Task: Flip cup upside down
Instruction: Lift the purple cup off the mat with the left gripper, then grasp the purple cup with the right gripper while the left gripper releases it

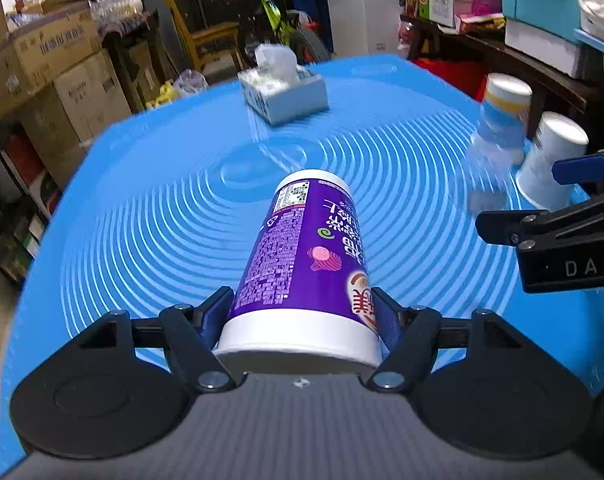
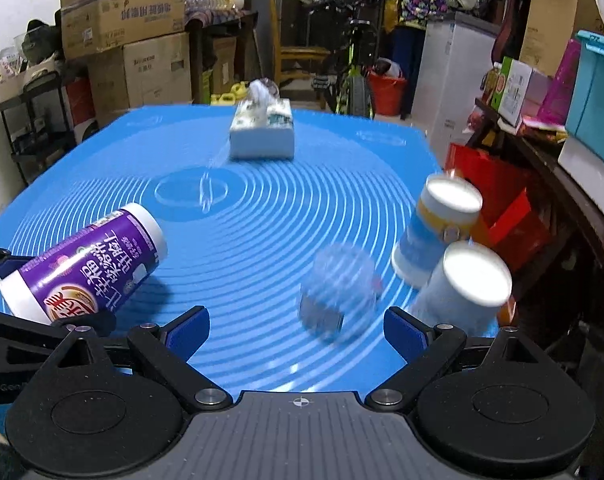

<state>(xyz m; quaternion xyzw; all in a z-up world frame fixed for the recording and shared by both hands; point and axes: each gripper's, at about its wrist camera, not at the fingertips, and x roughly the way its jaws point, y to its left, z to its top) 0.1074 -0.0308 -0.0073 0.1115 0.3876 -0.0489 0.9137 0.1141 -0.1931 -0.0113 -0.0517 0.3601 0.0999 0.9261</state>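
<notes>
A purple paper cup [image 1: 302, 264] with white rim and base lies tilted in my left gripper [image 1: 302, 316], which is shut on it near the rim end, base pointing away, above the blue mat [image 1: 162, 208]. In the right wrist view the same purple cup [image 2: 90, 264] hangs at the left, tilted. My right gripper [image 2: 298, 330] is open and empty above the mat [image 2: 262, 220]; it shows at the right edge of the left wrist view [image 1: 541, 236]. A blurred clear plastic cup [image 2: 335, 298] sits just ahead between its fingers.
A tissue box [image 2: 262, 134] stands at the far middle of the mat. Two upside-down paper cups, one blue and yellow [image 2: 437, 228] and one pale [image 2: 465, 288], stand at the right edge. Cardboard boxes, a bicycle and shelves surround the table.
</notes>
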